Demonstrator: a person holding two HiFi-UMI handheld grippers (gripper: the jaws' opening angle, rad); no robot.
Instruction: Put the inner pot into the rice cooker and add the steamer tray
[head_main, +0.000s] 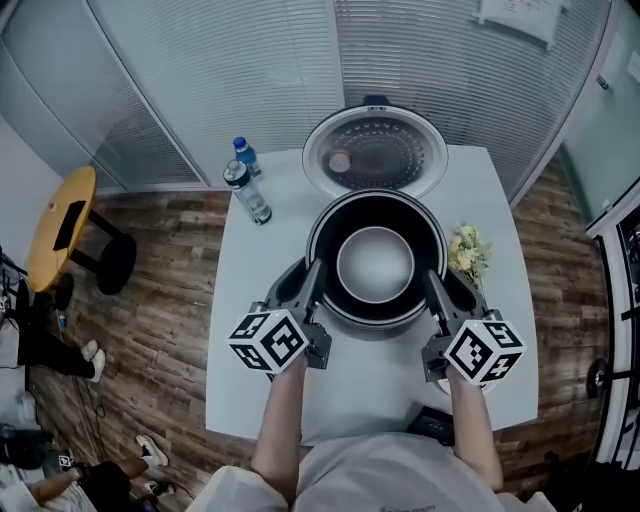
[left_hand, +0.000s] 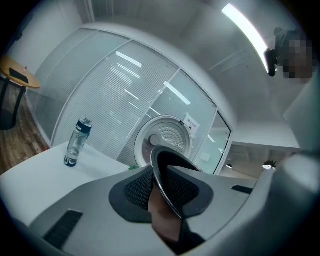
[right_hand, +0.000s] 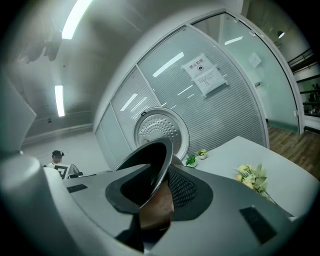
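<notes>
- The left gripper (left_hand: 162, 192) has its jaws clamped on the thin metal rim of the round dark inner pot (left_hand: 161, 167), one mesh pad on each side of the wall.
- The right gripper (right_hand: 155, 190) grips the opposite rim of the same pot (right_hand: 150, 165) in the same way, its jaws narrowed onto the wall.
- In the head view the pot (head_main: 375, 262) hangs between the left gripper (head_main: 315, 272) and the right gripper (head_main: 432, 282), mouth up, its pale grey bottom showing.
- A grey band of the rice cooker body (head_main: 372, 324) shows just under the pot's near edge; I cannot tell if the pot is seated.
- Beyond the jaws stands the cooker's open round lid (head_main: 375, 152), upright.
- Left of the left jaws stand two clear water bottles (head_main: 247, 190) on the white table (head_main: 365, 385).
- Just right of the right jaws lies a small bunch of pale yellow flowers (head_main: 467, 252).
</notes>
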